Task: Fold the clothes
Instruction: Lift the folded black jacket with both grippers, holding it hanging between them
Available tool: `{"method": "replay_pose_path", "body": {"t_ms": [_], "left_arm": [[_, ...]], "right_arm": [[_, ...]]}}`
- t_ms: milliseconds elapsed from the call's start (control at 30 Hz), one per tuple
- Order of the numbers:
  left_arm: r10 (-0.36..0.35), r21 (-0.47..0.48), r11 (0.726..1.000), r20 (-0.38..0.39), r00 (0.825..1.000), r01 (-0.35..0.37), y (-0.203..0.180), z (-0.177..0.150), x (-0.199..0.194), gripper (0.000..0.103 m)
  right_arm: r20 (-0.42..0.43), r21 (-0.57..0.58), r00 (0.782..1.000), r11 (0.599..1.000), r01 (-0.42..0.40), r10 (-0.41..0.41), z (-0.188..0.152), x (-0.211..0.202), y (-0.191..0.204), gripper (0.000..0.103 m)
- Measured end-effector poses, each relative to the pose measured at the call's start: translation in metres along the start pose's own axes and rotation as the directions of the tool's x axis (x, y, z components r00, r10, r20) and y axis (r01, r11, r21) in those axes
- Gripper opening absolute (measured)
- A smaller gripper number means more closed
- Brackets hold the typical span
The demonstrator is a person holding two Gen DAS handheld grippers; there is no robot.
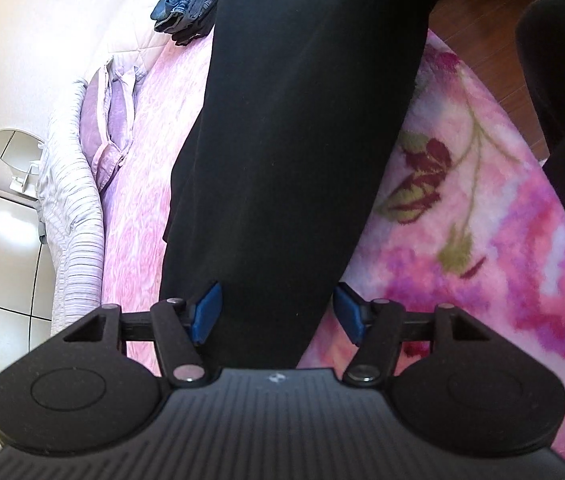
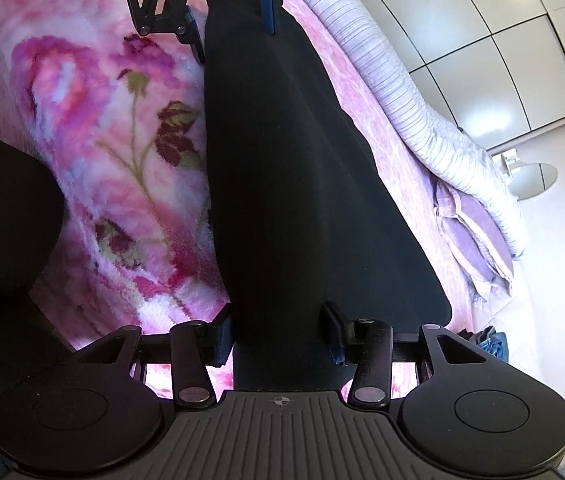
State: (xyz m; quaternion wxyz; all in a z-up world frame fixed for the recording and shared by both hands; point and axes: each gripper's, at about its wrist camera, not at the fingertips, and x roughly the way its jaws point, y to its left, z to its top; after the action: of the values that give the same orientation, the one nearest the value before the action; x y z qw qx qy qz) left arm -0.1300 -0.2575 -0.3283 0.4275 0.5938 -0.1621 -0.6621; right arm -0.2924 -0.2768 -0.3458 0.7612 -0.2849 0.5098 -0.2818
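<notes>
The left gripper (image 1: 276,314), black with blue pads, sits over one end of a long black soft cloth garment (image 1: 302,140), and its fingers stand about half open with the cloth between them; the pads do not seem to squeeze it. At the other end the right gripper (image 2: 278,338) has its fingers partly closed beside the cloth, but whether they pinch it cannot be told. The garment lies stretched in a long narrow strip on the fluffy pink flower blanket (image 1: 462,220) covering the bed, so it looks already folded lengthwise and probably needs folding end to end next. A pile of folded blue jeans (image 1: 190,0) waits at the far end, likely finished. Purple pillows (image 1: 110,120) and a striped white quilt (image 1: 74,240) lie along the side, well clear. Nothing blocks the fold.
</notes>
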Motion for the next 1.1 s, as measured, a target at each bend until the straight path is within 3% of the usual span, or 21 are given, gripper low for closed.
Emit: {"method": "replay_pose_path", "body": {"t_ms": [300, 667, 733, 800, 900, 933, 967, 1033, 1100], "left_arm": [[0.005, 0.005, 1.0, 0.002, 1.0, -0.005, -0.009, 0.0, -0.002, 0.059], [0.053, 0.016, 0.998, 0.028, 0.998, -0.053, -0.019, 0.0, -0.001, 0.063], [0.071, 0.03, 0.997, 0.05, 0.996, -0.073, -0.023, 0.001, -0.005, 0.067], [0.081, 0.029, 0.996, 0.1, 0.992, -0.084, -0.029, 0.004, -0.012, 0.078], [0.096, 0.076, 0.991, 0.137, 0.986, -0.107, -0.042, 0.011, -0.014, 0.08], [0.103, 0.098, 0.988, 0.138, 0.985, -0.117, -0.046, 0.014, -0.012, 0.08], [0.109, 0.114, 0.985, 0.142, 0.984, -0.126, -0.047, 0.016, -0.01, 0.08], [0.118, 0.131, 0.982, 0.147, 0.982, -0.137, -0.048, 0.021, -0.005, 0.08], [0.125, 0.132, 0.981, 0.147, 0.981, -0.145, -0.044, 0.026, -0.001, 0.08]], "right_arm": [[0.015, 0.002, 1.0, 1.0, 0.021, -0.021, -0.002, -0.004, 0.003, 0.046], [0.027, -0.082, 0.995, 0.992, 0.095, -0.093, 0.012, 0.011, 0.021, 0.063], [0.033, -0.122, 0.994, 0.986, 0.111, -0.108, 0.017, 0.018, 0.024, 0.064], [0.03, -0.149, 0.993, 0.982, 0.118, -0.115, 0.019, 0.026, 0.025, 0.065], [0.039, -0.121, 0.996, 0.989, 0.088, -0.084, 0.018, 0.028, 0.014, 0.065], [0.043, -0.093, 0.997, 0.993, 0.066, -0.062, 0.017, 0.026, 0.008, 0.064], [0.047, -0.065, 0.998, 0.997, 0.044, -0.041, 0.016, 0.025, 0.002, 0.053], [0.062, -0.015, 0.998, 1.0, 0.013, -0.012, 0.014, 0.02, -0.012, 0.044], [0.081, 0.006, 0.997, 1.0, 0.003, -0.004, 0.014, 0.014, -0.025, 0.041]]}}
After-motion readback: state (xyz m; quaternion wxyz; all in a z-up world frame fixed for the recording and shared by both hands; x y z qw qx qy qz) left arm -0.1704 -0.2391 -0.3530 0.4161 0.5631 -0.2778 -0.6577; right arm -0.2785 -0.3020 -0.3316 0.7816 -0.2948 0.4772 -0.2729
